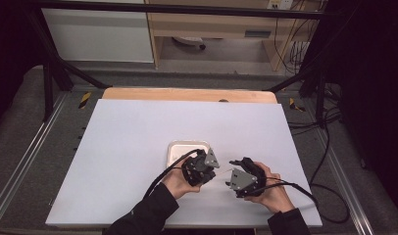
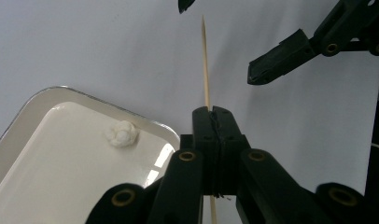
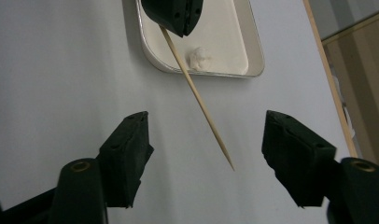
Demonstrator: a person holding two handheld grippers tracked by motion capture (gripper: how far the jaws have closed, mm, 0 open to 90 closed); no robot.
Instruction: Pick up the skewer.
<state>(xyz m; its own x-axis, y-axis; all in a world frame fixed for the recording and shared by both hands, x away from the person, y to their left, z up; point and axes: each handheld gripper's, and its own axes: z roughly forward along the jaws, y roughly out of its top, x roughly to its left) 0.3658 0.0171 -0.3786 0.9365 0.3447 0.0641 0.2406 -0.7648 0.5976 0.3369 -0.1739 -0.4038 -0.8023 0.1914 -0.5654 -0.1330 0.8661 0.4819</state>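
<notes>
My left gripper (image 2: 212,112) is shut on a thin wooden skewer (image 2: 205,65), whose pointed end sticks out ahead of the jaws. In the high view the left gripper (image 1: 212,170) sits at the near right corner of a small white tray (image 1: 175,147). A white lump (image 2: 122,134) lies in the tray. My right gripper (image 3: 206,140) faces the left one with its jaws apart. The skewer (image 3: 197,95) tip hangs in the gap between them and touches neither pad. In the high view the right gripper (image 1: 230,174) is just right of the left one.
A large white board (image 1: 138,127) covers the table, with a wooden strip (image 1: 187,94) along its far edge. Both gripper cables (image 1: 305,191) trail toward the near edge. Metal frame rails and dark floor surround the table.
</notes>
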